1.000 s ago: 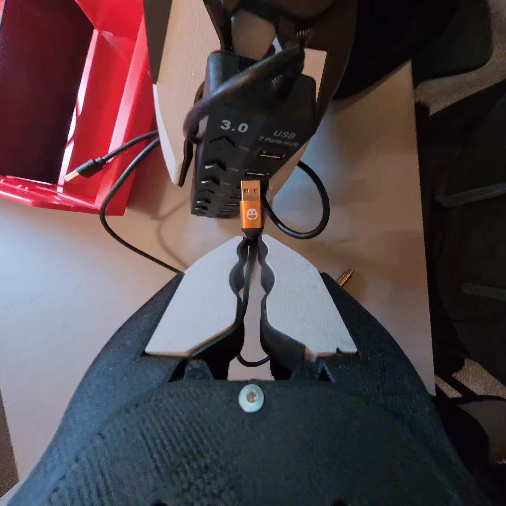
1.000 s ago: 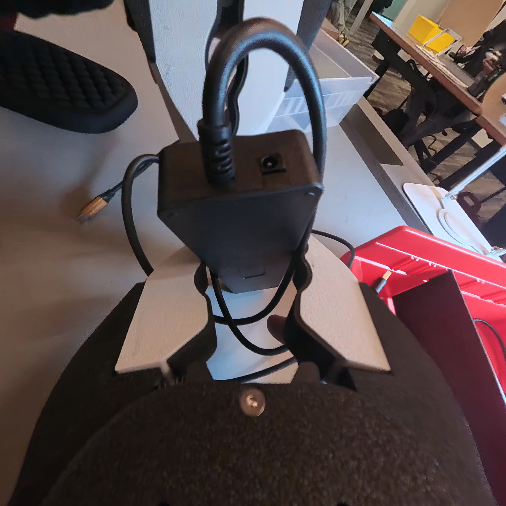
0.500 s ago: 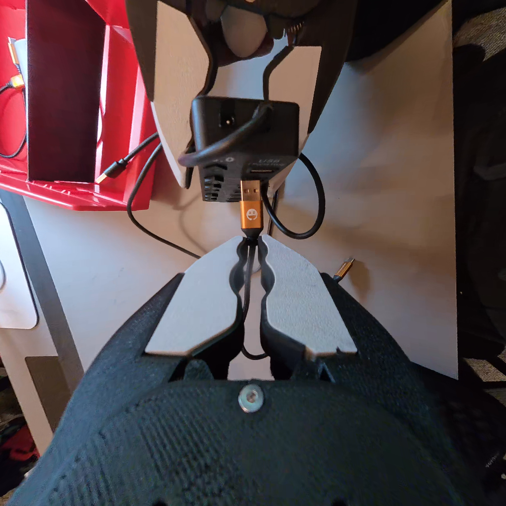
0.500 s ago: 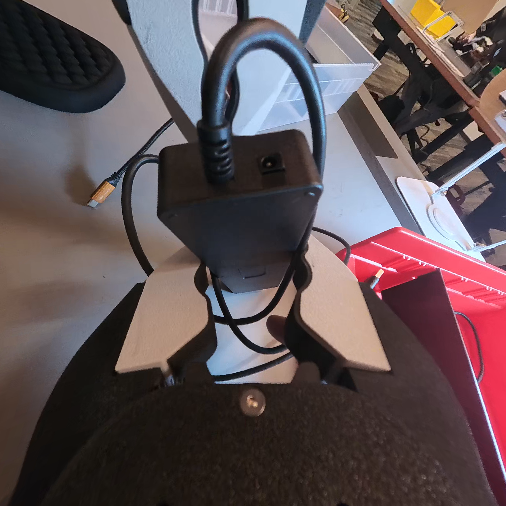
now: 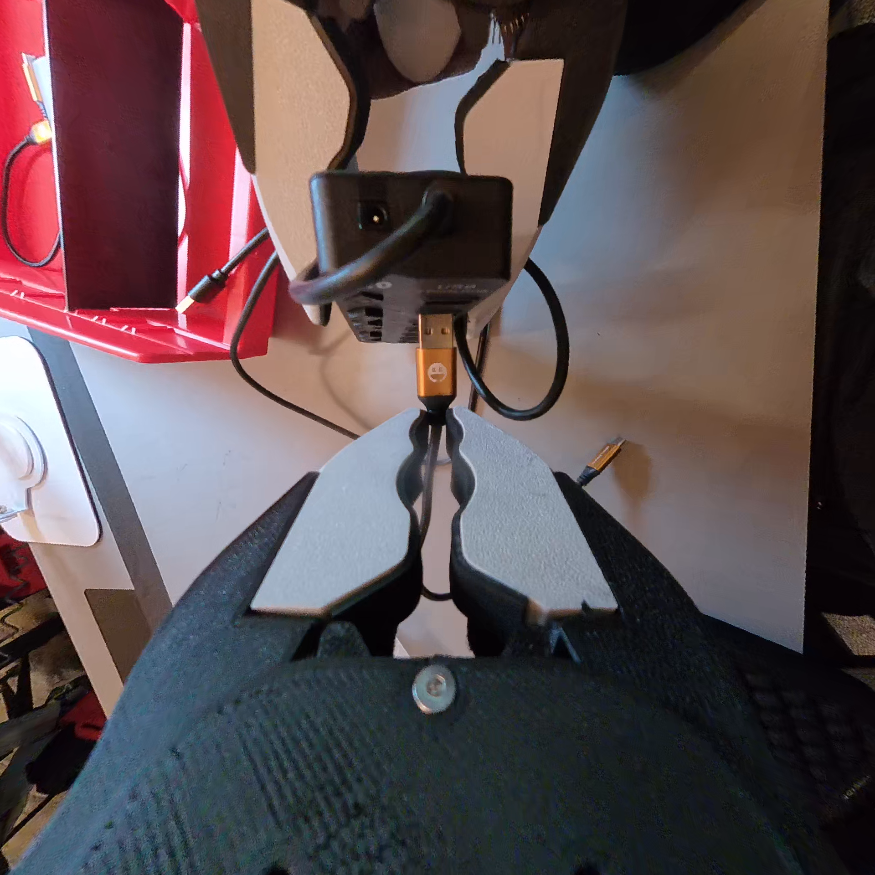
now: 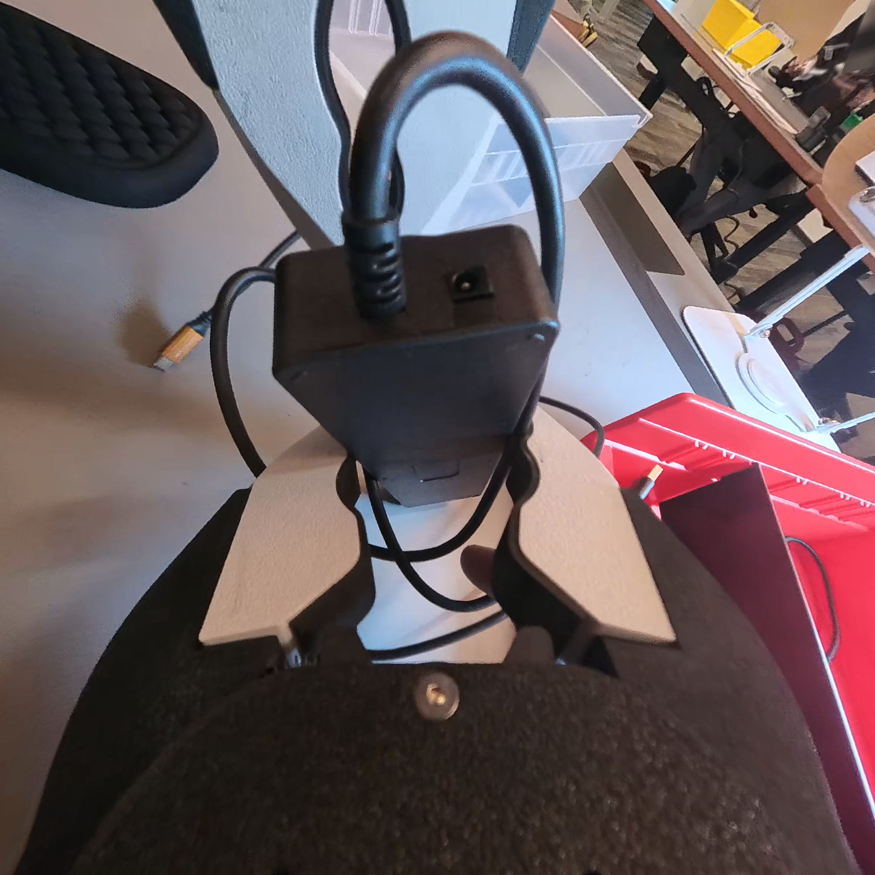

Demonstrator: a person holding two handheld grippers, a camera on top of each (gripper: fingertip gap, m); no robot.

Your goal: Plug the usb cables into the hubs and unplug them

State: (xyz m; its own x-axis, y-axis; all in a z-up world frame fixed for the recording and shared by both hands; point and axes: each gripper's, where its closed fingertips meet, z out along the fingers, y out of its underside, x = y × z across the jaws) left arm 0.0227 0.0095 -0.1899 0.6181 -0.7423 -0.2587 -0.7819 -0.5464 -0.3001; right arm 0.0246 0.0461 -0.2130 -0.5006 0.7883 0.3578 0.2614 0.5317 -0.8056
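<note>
We see a matte black box-shaped plastic USB hub (image 5: 411,236) with a glossy black rubber cord (image 6: 454,113) looping from it. The metal USB plug (image 5: 435,362) has an orange sleeve bearing a small black-and-white round mark and a silver tip. Pale grey finger plates (image 5: 355,511) sit on coarse black textured gripper bodies (image 5: 426,781). A bright red plastic bin (image 5: 199,189) holds a dark maroon divider (image 5: 113,156). The tabletop (image 5: 686,331) is off-white. Another orange-sleeved connector (image 6: 182,345) lies on it.

Free room: bare worktop (image 5: 686,331) at right of frame.
Obstacles: red bin (image 5: 142,189) upper left; looping black cable (image 5: 544,379) at centre.
</note>
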